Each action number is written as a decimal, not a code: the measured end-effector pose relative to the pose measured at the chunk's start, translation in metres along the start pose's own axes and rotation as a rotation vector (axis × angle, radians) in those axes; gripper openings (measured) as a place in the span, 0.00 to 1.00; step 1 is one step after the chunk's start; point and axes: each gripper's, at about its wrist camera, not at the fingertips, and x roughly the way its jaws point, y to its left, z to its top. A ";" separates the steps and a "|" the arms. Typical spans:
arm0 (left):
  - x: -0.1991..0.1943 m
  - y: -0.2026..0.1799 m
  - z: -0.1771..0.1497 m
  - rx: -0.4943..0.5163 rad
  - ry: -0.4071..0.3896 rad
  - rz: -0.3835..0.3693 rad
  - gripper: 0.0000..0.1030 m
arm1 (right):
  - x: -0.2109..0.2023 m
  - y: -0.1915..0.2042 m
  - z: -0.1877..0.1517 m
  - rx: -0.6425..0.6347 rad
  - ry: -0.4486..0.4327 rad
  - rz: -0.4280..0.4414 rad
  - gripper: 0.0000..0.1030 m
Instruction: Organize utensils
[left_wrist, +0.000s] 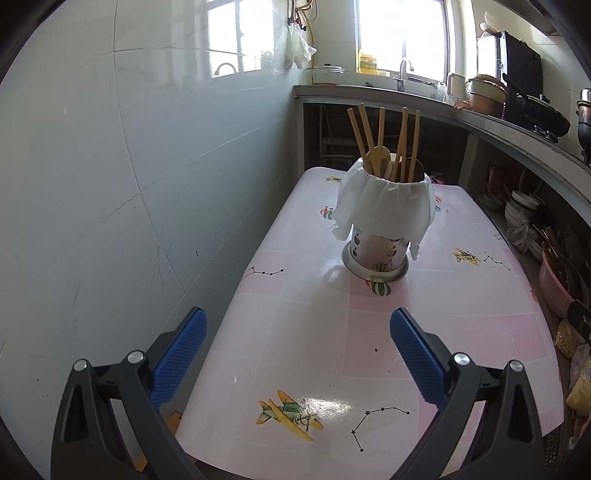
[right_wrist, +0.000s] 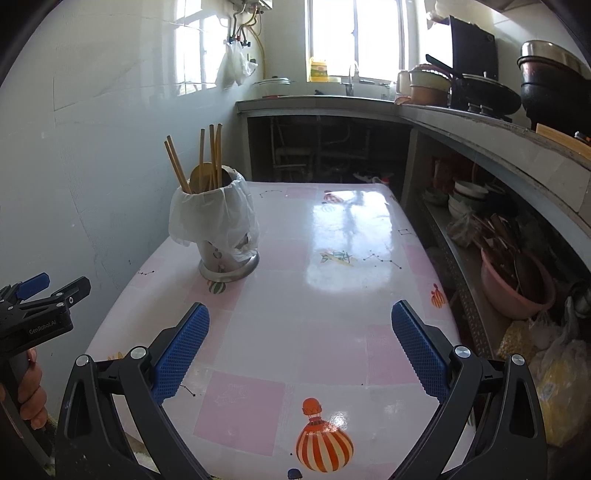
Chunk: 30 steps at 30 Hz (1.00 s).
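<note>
Left gripper (left_wrist: 297, 325) and right gripper (right_wrist: 300, 321): jaws wide, holding nothing. Perforated steel utensil holder (left_wrist: 376, 254), white-plastic-lined, with wooden chopsticks (left_wrist: 402, 144) and spoons, stands on pink-checked counter (left_wrist: 314, 350), 12 o'clock from left gripper.

A steel utensil holder (left_wrist: 376, 254), lined with a white plastic bag (left_wrist: 384, 210), stands upright on the table (left_wrist: 314, 332), holding wooden chopsticks (left_wrist: 402, 140) and spoons (left_wrist: 380, 157).

Chopsticks (left_wrist: 369, 140) stand in the holder (left_wrist: 376, 251) on the table (left_wrist: 317, 350), counter (left_wrist: 498, 122) behind.
</note>
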 end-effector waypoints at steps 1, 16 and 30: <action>0.001 0.003 0.000 -0.008 0.002 0.004 0.95 | 0.000 -0.001 0.000 0.004 0.003 -0.002 0.92; 0.010 0.029 0.001 -0.041 0.005 0.062 0.95 | 0.008 -0.016 0.000 0.036 0.015 -0.033 0.92; 0.012 0.027 0.003 -0.032 -0.010 0.059 0.95 | 0.013 -0.014 0.002 0.002 0.006 -0.044 0.92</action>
